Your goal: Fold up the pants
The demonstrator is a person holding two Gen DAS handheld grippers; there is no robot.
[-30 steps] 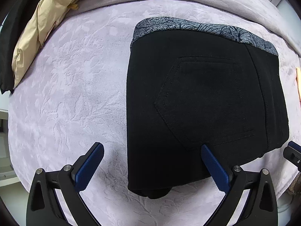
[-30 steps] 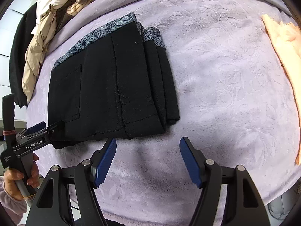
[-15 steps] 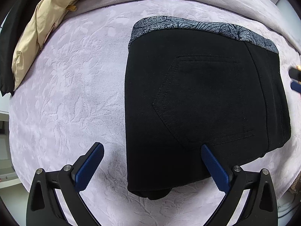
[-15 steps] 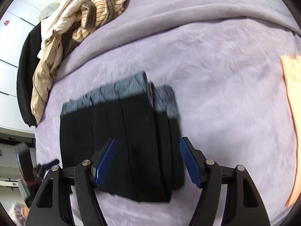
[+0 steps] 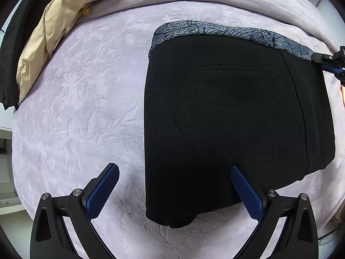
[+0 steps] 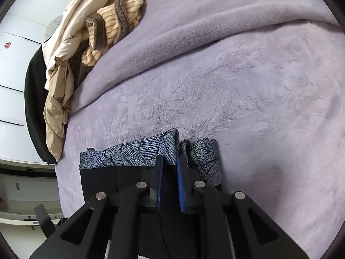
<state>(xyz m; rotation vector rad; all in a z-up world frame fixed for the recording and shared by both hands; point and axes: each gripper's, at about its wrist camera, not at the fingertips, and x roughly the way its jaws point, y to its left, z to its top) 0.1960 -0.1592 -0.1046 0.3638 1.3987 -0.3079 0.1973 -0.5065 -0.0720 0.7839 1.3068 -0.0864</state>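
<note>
The black pants lie folded into a compact rectangle on the lilac blanket, back pocket up, with a grey patterned waistband along the far edge. My left gripper is open and empty, its right finger over the near edge of the pants. In the right wrist view my right gripper has its jaws nearly closed over the pants at the patterned waistband. I cannot tell if cloth is pinched between them. The right gripper also shows at the left wrist view's right edge.
A heap of beige, striped and black clothes lies at the far left of the bed, also in the left wrist view. A plain lilac cover crosses the back. White cabinets stand left of the bed.
My right gripper has moved from the near side of the pants to the far waistband edge and its jaws have closed from wide open. The left gripper has stayed put.
</note>
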